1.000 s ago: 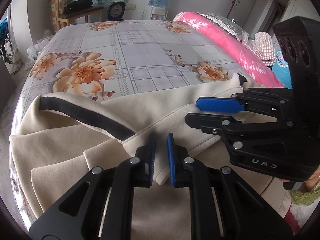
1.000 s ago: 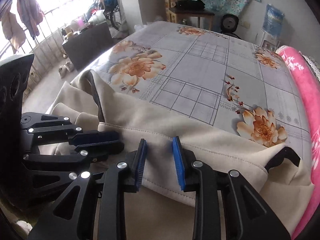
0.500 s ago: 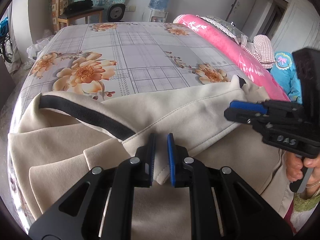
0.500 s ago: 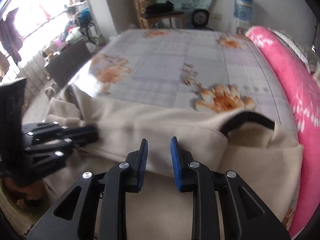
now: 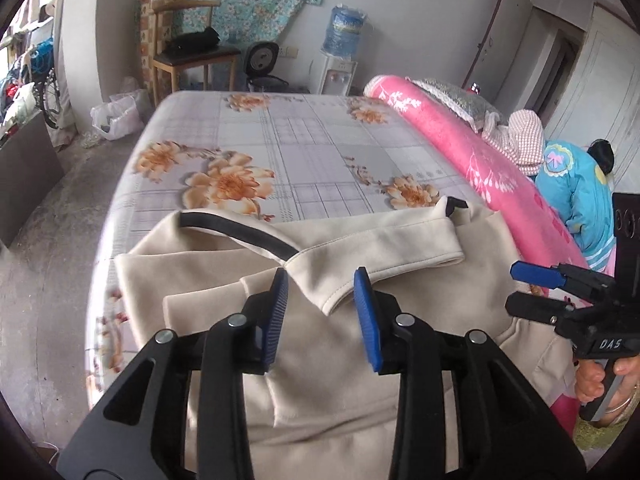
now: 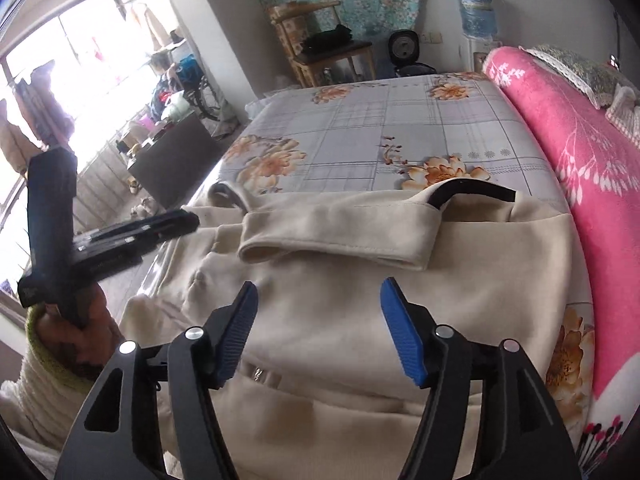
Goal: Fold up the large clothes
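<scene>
— From the left wrist we look along the left gripper, tilted down and close over the cream garment, facing the chair by the far wall.

— From the right wrist we look the same way along the right gripper, just as close. We share the garment, the floral bed, the pink blanket, and each view catches the other gripper at its edge.

The near part of the cream garment is covered by the arms of the left hand-held gripper and cut off by the lower edge. In the right wrist view, the left hand-held gripper is blurred, and the window area is washed out by glare.
</scene>
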`<action>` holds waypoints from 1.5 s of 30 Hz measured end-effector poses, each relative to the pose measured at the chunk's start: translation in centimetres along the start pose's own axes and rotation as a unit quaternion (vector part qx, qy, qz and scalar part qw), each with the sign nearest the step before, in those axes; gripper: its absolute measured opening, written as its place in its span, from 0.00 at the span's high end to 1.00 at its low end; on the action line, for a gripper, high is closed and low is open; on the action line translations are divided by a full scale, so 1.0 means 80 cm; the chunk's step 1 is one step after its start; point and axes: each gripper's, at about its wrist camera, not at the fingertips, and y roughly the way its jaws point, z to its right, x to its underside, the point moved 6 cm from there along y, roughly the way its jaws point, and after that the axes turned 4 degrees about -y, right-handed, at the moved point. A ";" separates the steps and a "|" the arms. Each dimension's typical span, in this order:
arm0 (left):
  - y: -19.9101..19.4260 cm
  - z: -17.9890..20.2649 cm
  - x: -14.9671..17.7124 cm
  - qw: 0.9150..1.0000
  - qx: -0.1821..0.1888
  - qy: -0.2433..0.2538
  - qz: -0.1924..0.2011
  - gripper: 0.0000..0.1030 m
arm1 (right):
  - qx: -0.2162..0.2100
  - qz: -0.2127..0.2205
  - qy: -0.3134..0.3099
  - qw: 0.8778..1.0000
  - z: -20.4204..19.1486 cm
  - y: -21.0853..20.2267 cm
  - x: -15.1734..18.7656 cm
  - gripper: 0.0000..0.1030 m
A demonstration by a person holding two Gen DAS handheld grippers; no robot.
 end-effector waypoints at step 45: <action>-0.082 -0.106 0.145 0.981 0.145 -0.130 0.017 0.68 | -0.015 -0.106 -0.088 0.990 -0.078 0.037 0.148 0.28</action>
